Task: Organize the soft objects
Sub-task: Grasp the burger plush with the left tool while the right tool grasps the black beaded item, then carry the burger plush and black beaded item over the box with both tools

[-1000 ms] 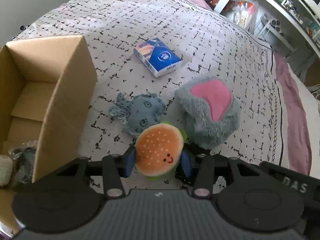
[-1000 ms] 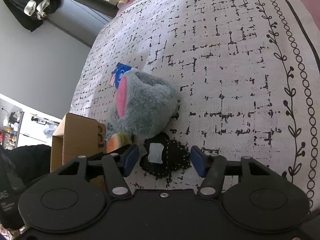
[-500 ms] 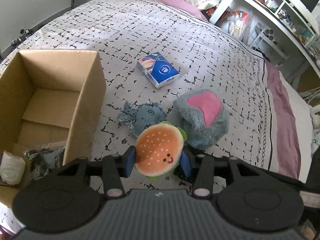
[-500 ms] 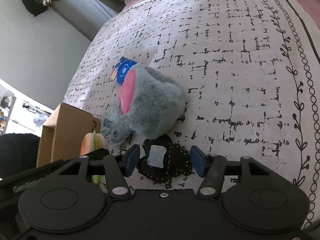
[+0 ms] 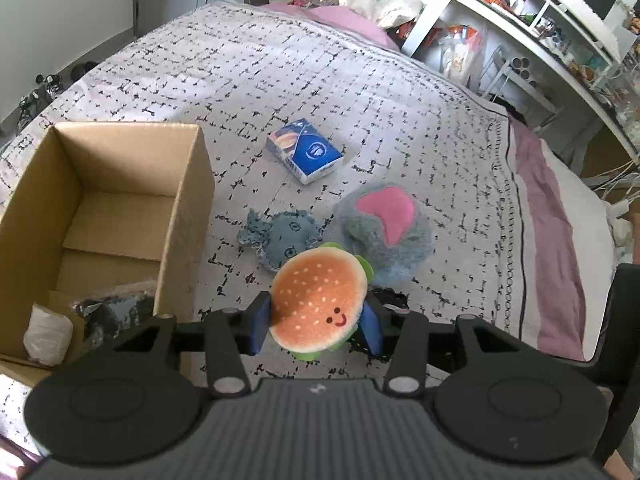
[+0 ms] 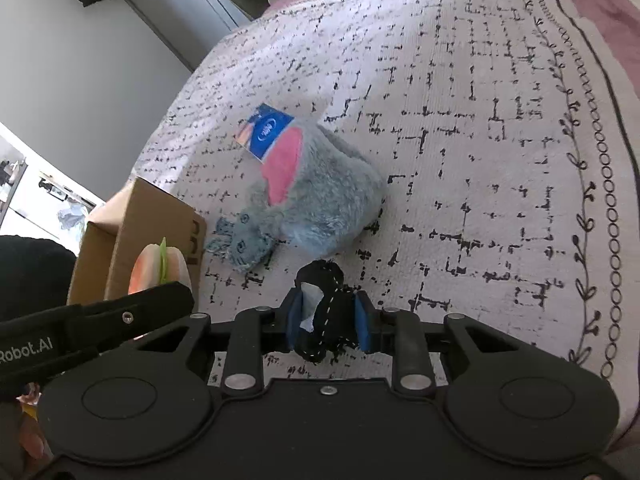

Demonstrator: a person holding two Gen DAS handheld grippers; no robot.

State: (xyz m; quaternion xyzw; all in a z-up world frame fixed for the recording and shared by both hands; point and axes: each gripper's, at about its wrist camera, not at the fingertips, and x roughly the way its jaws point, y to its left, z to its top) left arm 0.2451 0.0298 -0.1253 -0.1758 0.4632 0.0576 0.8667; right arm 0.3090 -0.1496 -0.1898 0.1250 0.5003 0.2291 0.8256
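ur left gripper (image 5: 316, 322) is clamped on the burger plush (image 5: 319, 305), held above the bedspread (image 5: 400, 112) beside the cardboard box (image 5: 188, 200). ur right gripper (image 6: 329, 322) jaws are closing, pinching the black fabric piece (image 6: 326, 312) btwn them.

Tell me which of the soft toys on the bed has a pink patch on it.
The big fluffy grey plush, lying right of the small blue denim toy. Its pink patch faces up; the denim toy is plain blue, and the burger plush is orange.
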